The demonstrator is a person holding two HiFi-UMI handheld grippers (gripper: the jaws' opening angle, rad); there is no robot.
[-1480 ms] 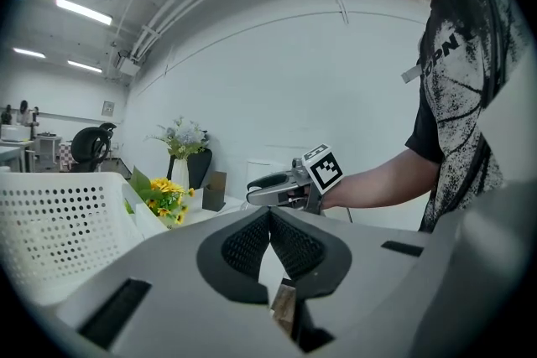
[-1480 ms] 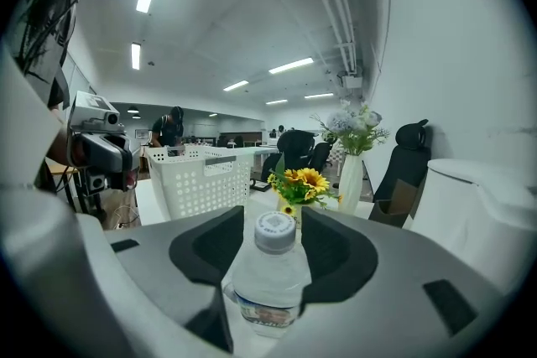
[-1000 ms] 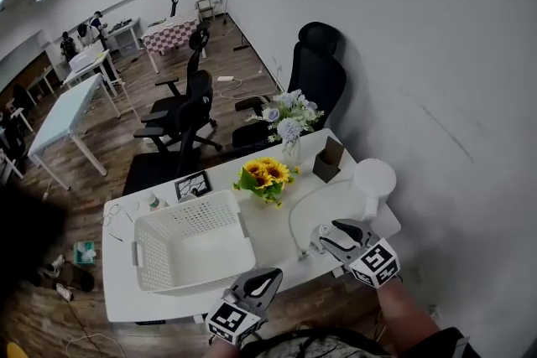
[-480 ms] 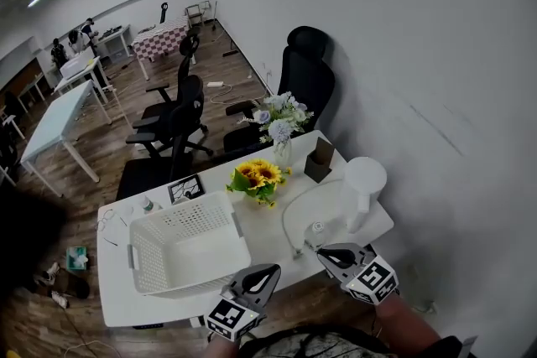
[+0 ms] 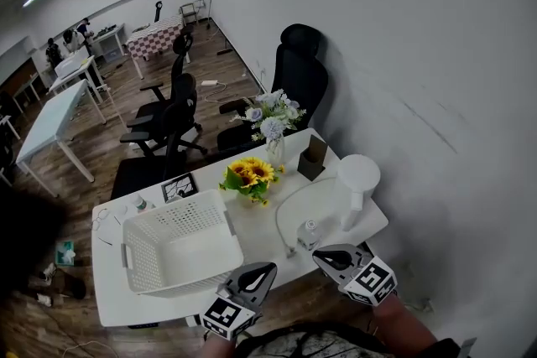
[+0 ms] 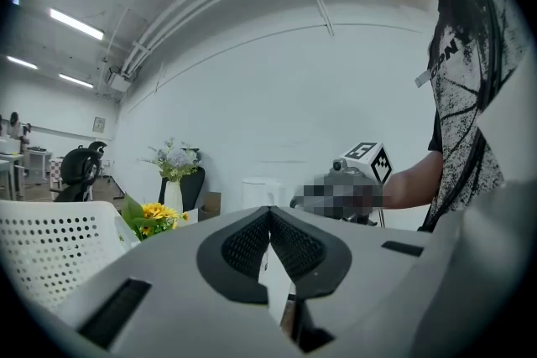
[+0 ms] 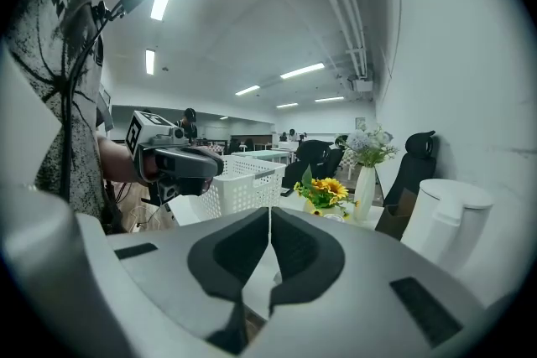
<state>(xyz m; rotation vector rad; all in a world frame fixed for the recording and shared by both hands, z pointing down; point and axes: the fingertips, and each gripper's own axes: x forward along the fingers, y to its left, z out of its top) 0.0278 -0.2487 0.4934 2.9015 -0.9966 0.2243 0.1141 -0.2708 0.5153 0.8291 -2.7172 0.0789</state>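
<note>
White plastic made up most of what stood on the table point(image 5: 111, 287): a perforated basket point(image 5: 180, 264) on the left half and a tall lidded canister point(image 5: 356, 187) by the wall. Between them sat a bunch of sunflowers point(image 5: 248, 174), and behind those a vase point(image 5: 273, 150) of pale flowers with a black chair point(image 5: 302, 71) beyond it.

Both tools hung at the near edge of the table. The left gripper point(image 5: 260, 271) had its 2 jaws pressed together with nothing between them, as its own view point(image 6: 270, 218) showed plainly. It hovered just in front of the basket without touching it. The right gripper point(image 5: 322, 256) was likewise closed and empty point(image 7: 269, 218), its jaws meeting in a thin seam.

A small clear bottle point(image 5: 309, 232) stood upright on the tabletop just beyond the right gripper's tips, apart from them, beside a thin cable point(image 5: 281, 214) that curved across the surface. It was the nearest thing to either tool.

Judging from how things lay, no object was in hand: the bottle rested on the table and neither tool touched anything.
</note>
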